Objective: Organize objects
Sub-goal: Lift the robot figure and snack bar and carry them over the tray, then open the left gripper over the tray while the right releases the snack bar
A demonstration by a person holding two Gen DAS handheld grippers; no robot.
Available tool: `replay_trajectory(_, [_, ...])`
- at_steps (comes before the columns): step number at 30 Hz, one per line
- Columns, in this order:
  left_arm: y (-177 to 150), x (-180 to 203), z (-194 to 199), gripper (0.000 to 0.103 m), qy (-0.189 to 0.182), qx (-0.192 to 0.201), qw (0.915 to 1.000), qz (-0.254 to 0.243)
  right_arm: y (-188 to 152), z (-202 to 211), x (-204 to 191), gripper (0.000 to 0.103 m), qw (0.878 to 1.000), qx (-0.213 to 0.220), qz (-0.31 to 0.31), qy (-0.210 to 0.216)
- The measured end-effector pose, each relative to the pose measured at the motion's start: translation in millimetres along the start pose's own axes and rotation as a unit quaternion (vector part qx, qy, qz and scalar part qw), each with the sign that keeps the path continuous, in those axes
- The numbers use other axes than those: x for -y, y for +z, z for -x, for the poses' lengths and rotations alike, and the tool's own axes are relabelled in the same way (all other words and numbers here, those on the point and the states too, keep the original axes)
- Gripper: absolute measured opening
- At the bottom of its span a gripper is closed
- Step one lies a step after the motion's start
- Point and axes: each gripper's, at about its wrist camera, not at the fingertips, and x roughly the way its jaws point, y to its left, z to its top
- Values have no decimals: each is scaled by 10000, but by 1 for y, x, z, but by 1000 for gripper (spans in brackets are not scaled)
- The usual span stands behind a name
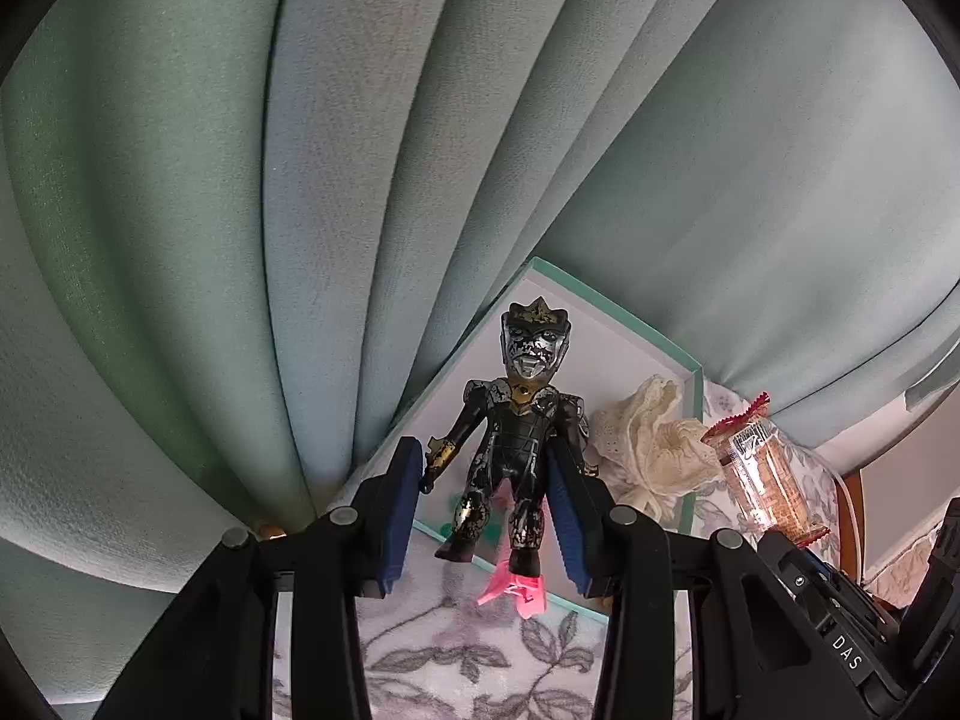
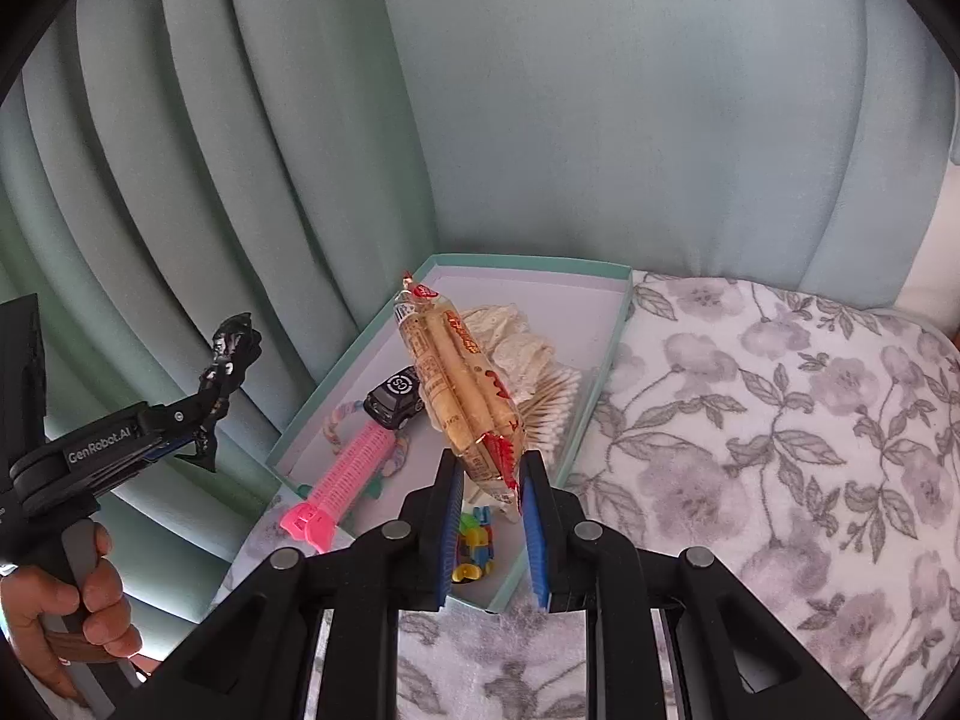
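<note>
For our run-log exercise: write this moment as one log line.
left gripper: shut on toy figure | right gripper: shut on snack packet | both held above teal tray | placing not yet done

One figure [image 1: 521, 420]; one snack pack [image 2: 462, 384]; one toy car [image 2: 395, 401]; one tray [image 2: 312, 414]; perhaps two pink clips [image 2: 336, 492].

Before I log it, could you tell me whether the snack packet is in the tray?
Out: the right gripper holds the snack packet above the tray.
</note>
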Motion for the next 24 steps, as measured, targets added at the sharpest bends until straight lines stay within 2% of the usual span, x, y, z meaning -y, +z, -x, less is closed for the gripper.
replay_trajectory(9, [-1,-16,-23,43,12,-207,9998,18,-1,-22,-25,21,9997,-196,137,35])
replay_trajectory(24, [-11,-17,-60,43,111,-657,9977,-98,-12,-63,-36,21,9977,-646,166,77])
